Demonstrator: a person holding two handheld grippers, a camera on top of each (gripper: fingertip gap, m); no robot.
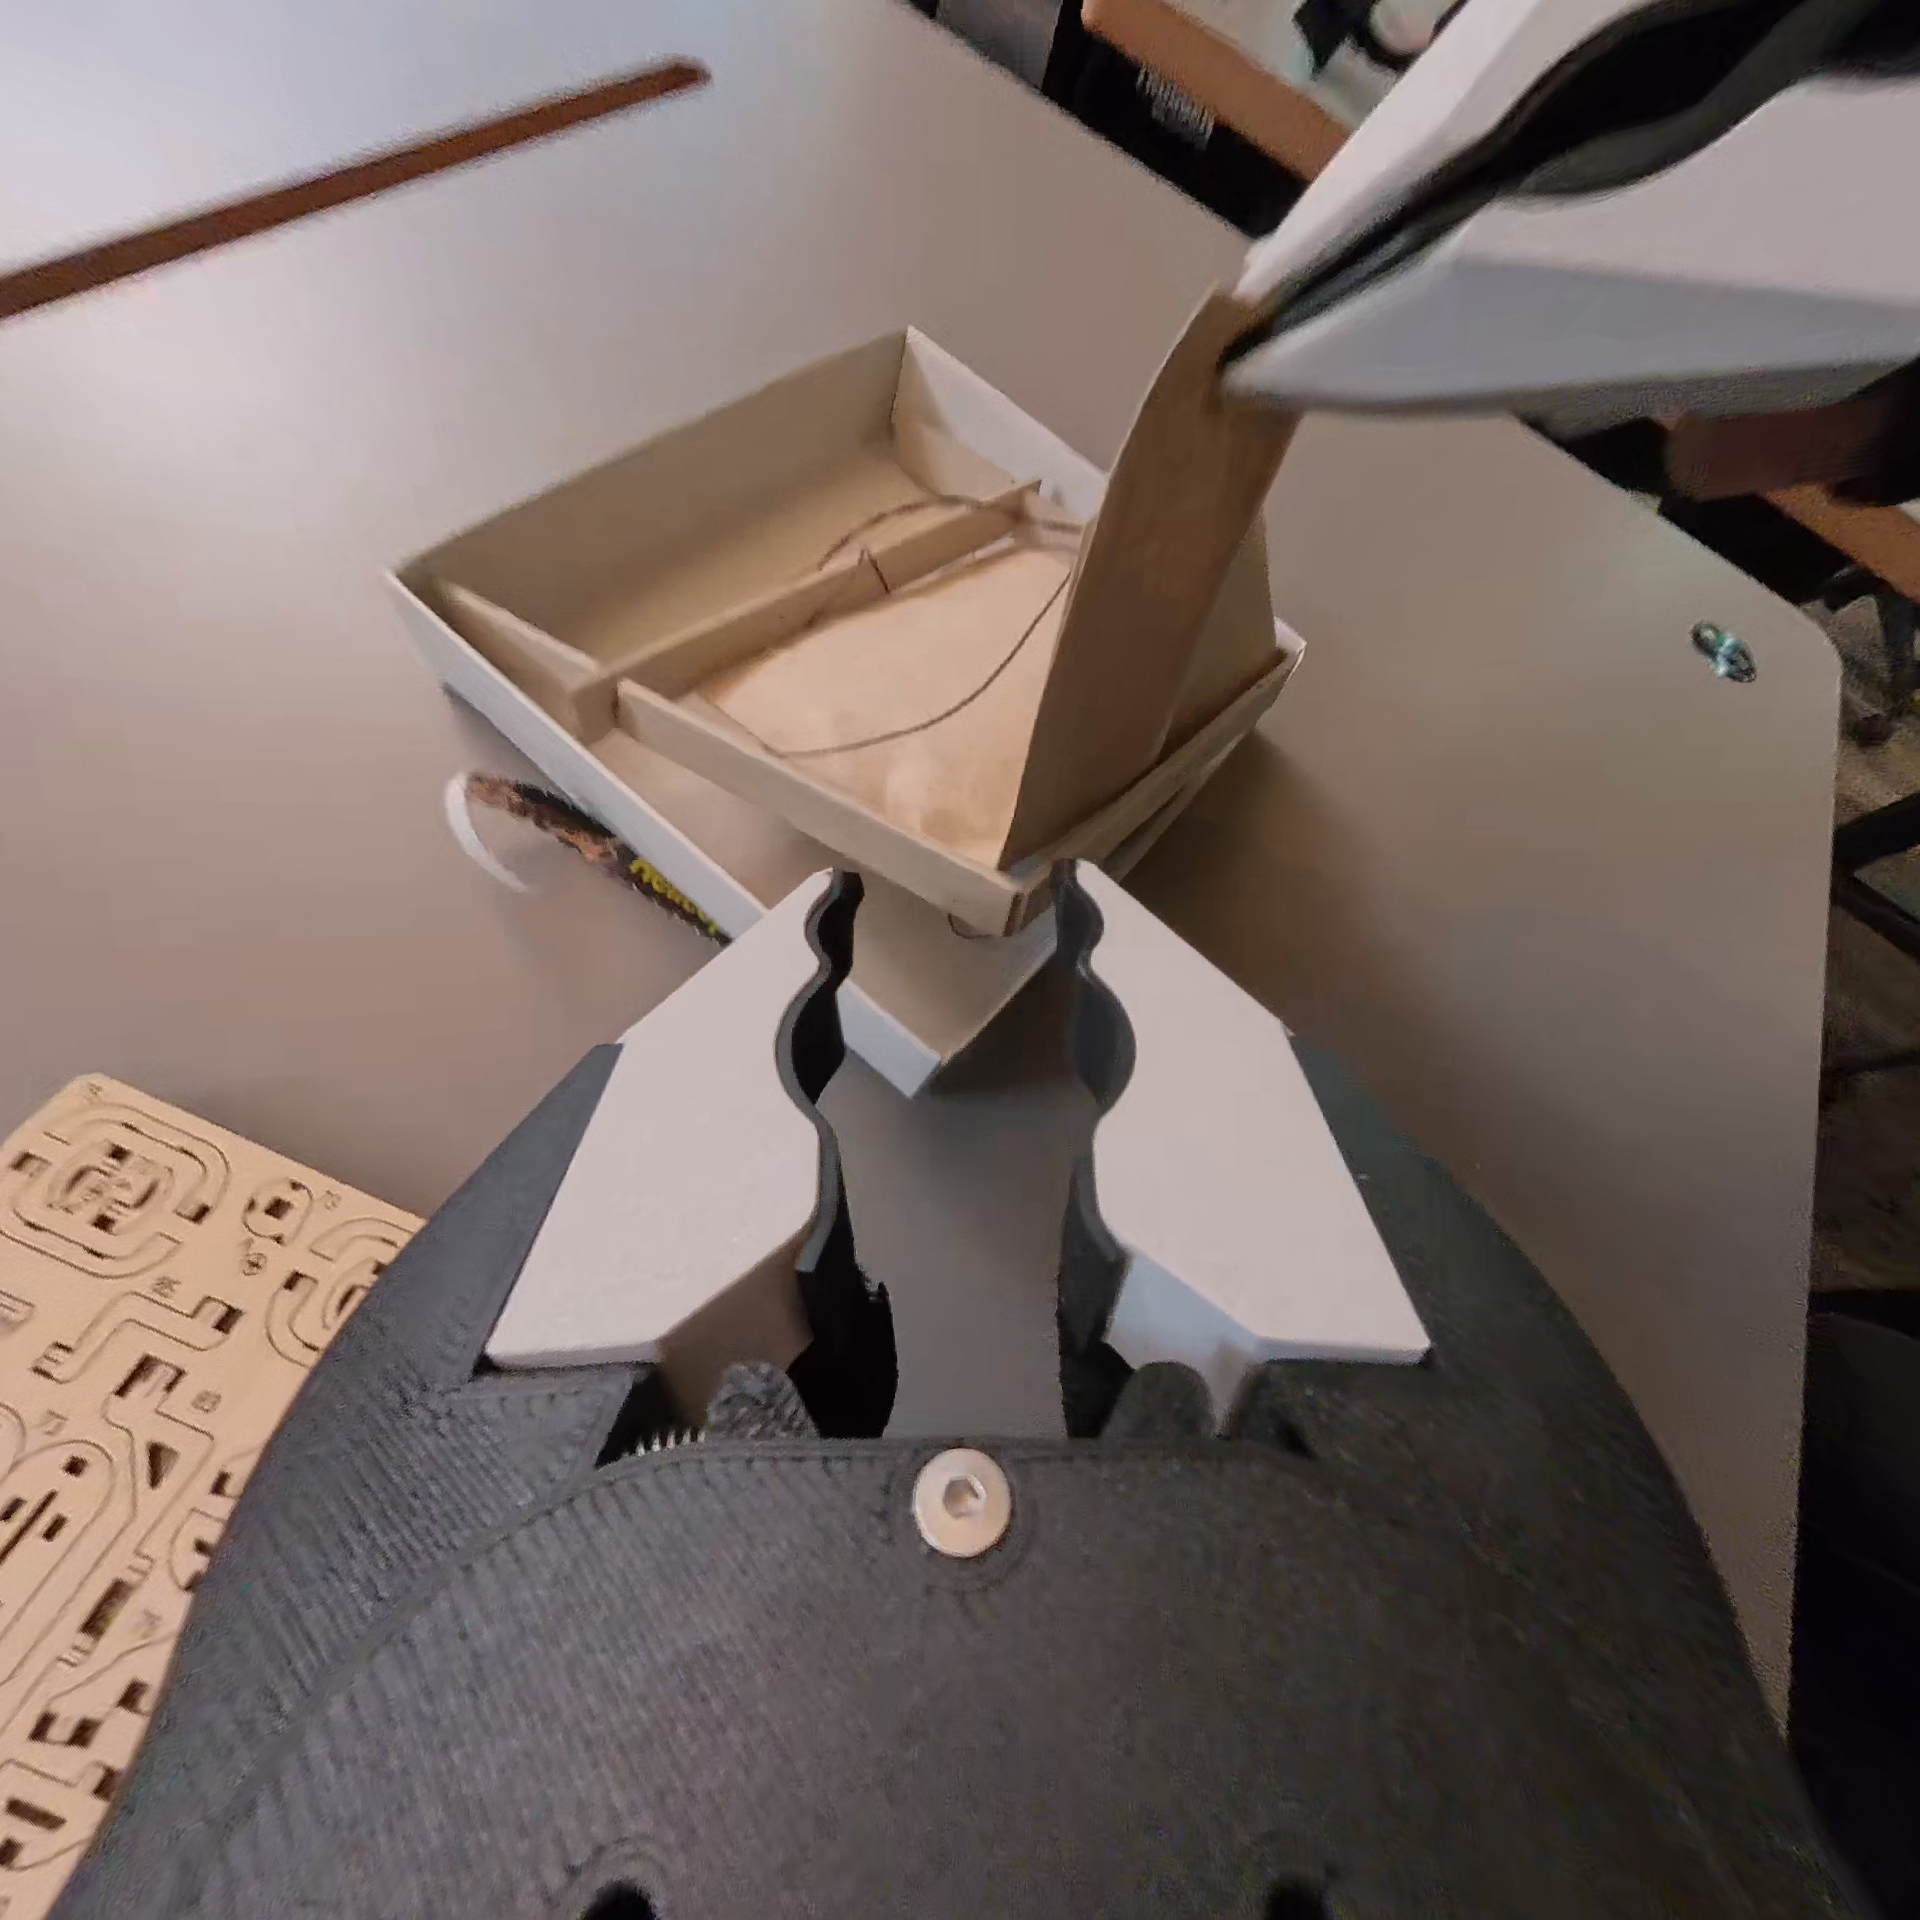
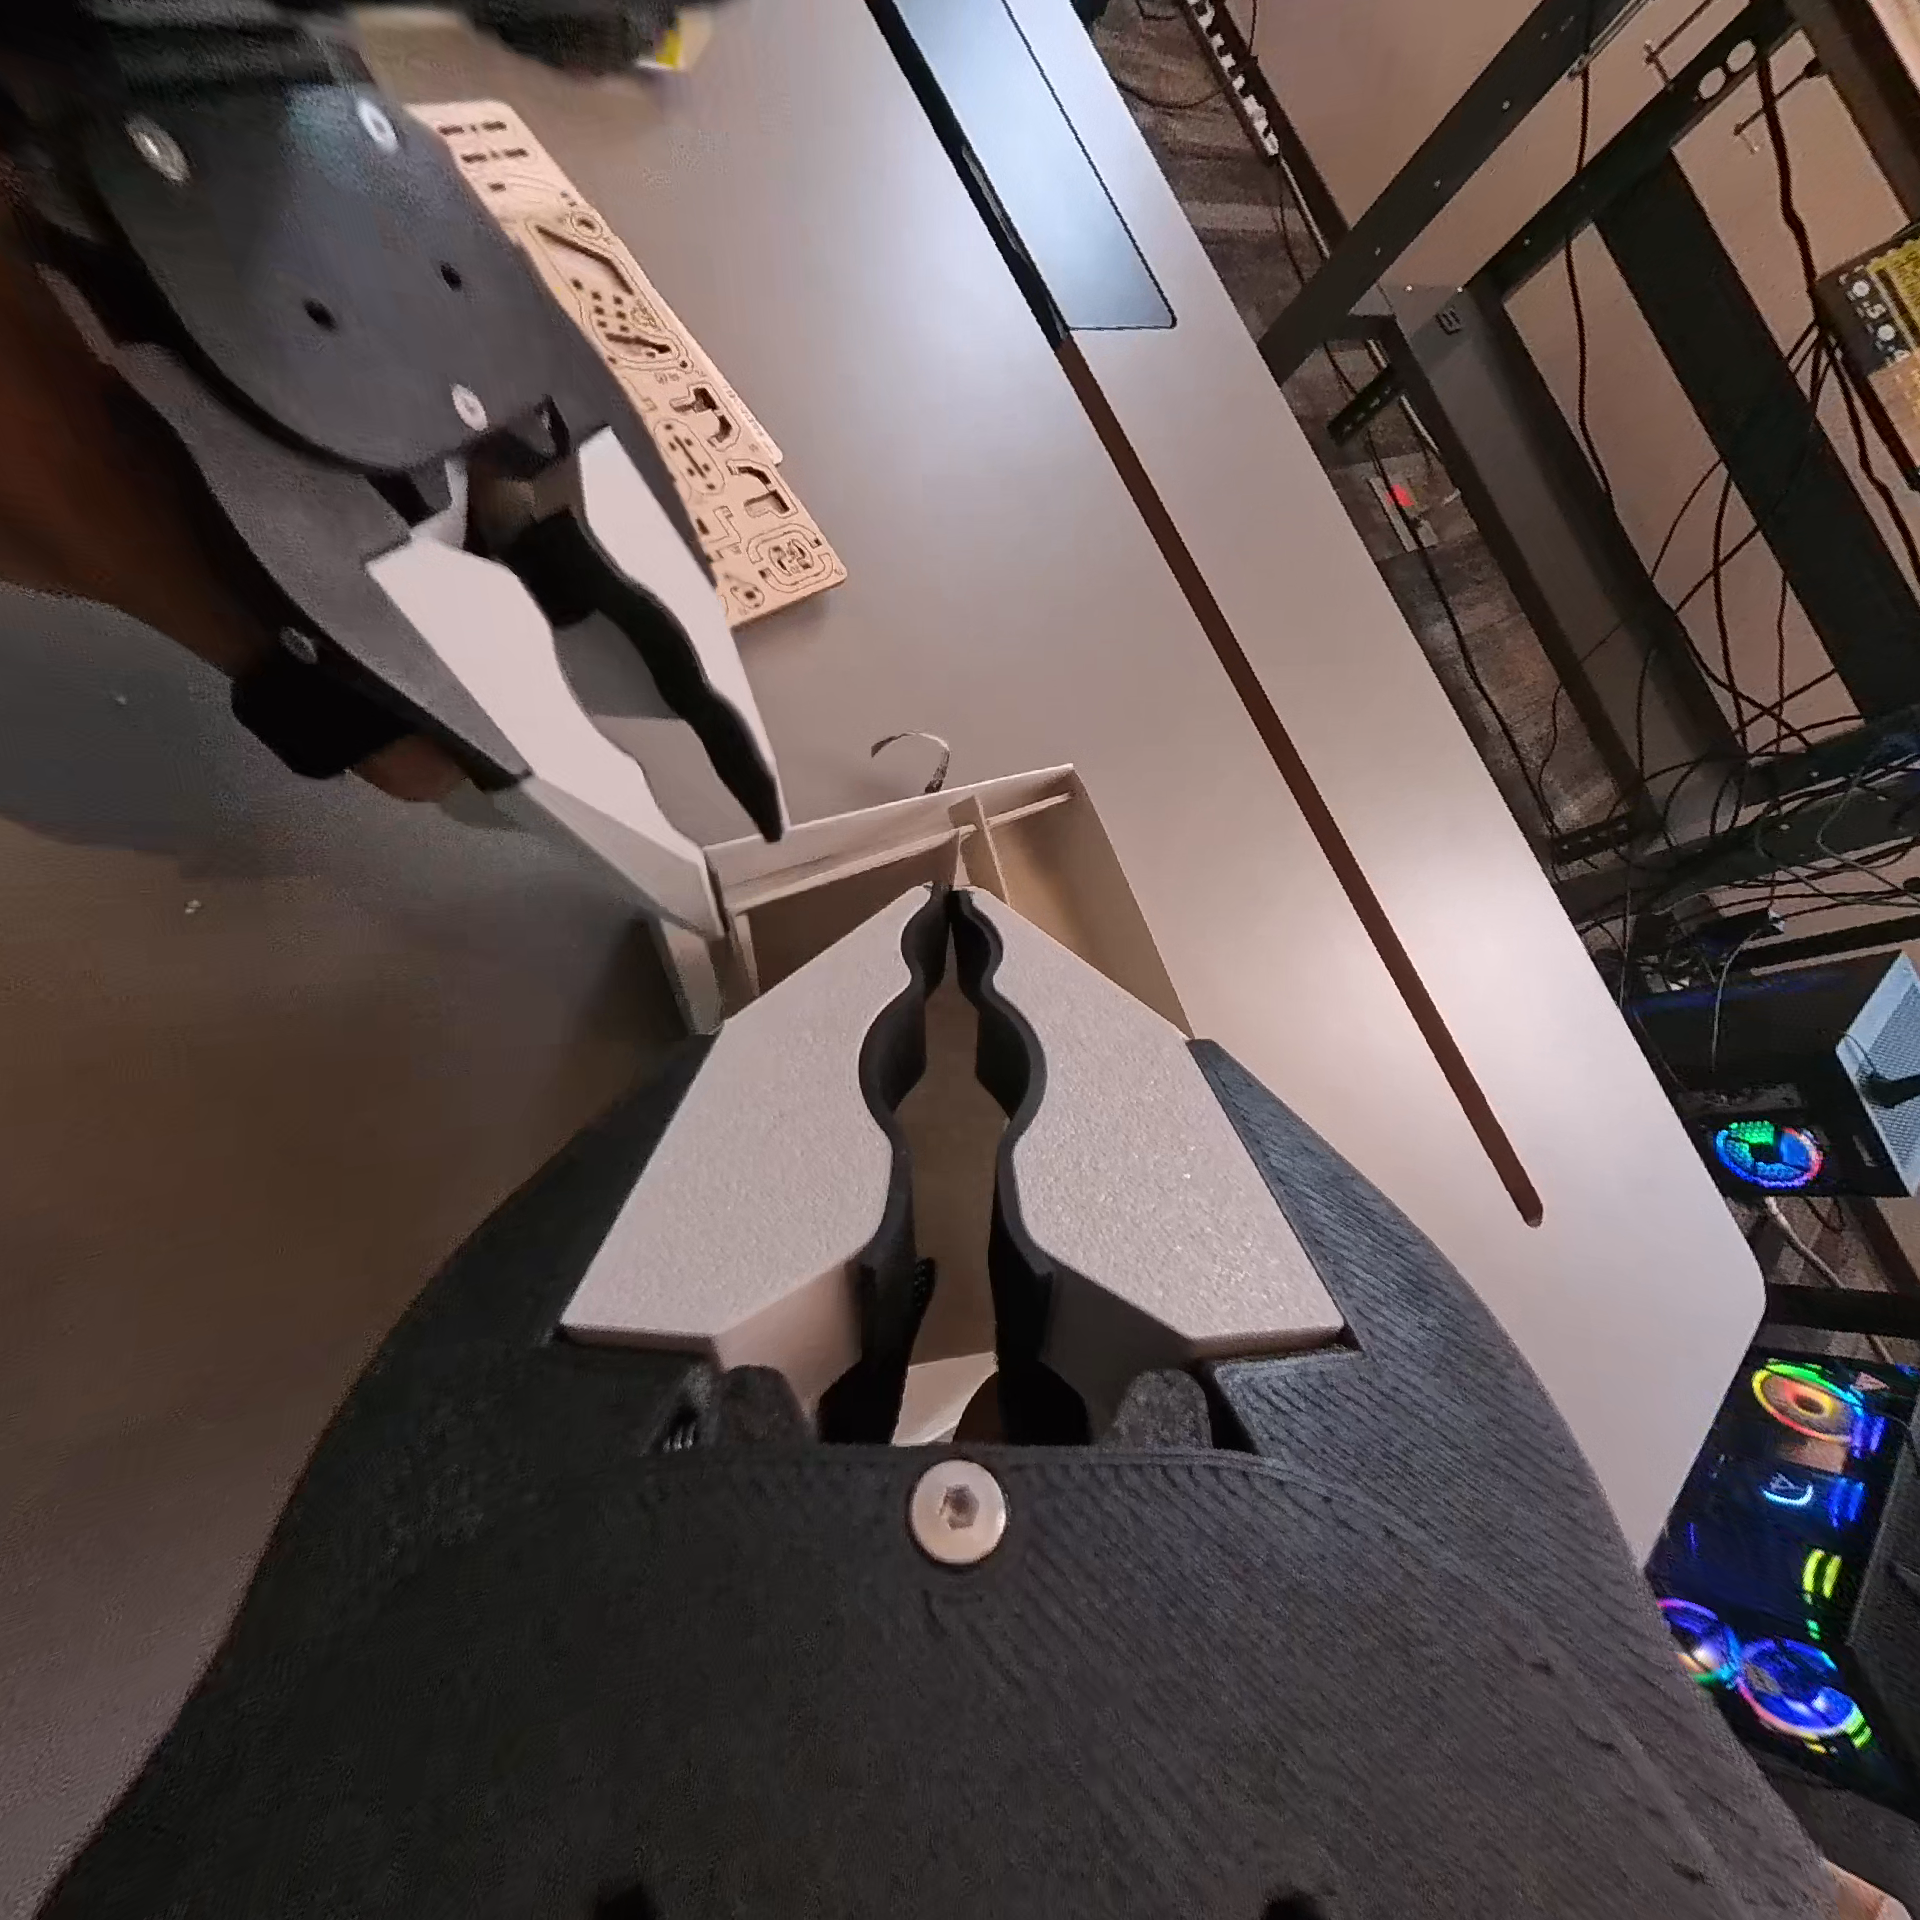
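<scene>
Gripping the raised brown cardboard flap [image 1: 1153, 582] at its top edge, right gripper [image 1: 1252, 338] closed on it, fingertips pinched together in the right wrist view. Flap bent upward from the cardboard insert [image 1: 727, 665] seated in the shallow white box [image 1: 499, 665], near the table's [image 1: 312, 436] right edge. Left gripper [image 1: 956, 904] spread apart, holding nothing, fingertips just beside the box's near corner, one finger to each side of it. Thin string visible across the insert floor. Laser-cut wooden sheet [image 1: 125, 1299] lying flat near the table's near-left corner. Dark narrow strip [image 1: 343, 187] running across the far tabletop. Curled white-and-dark band [image 1: 540, 831] resting against the box's left side.
</scene>
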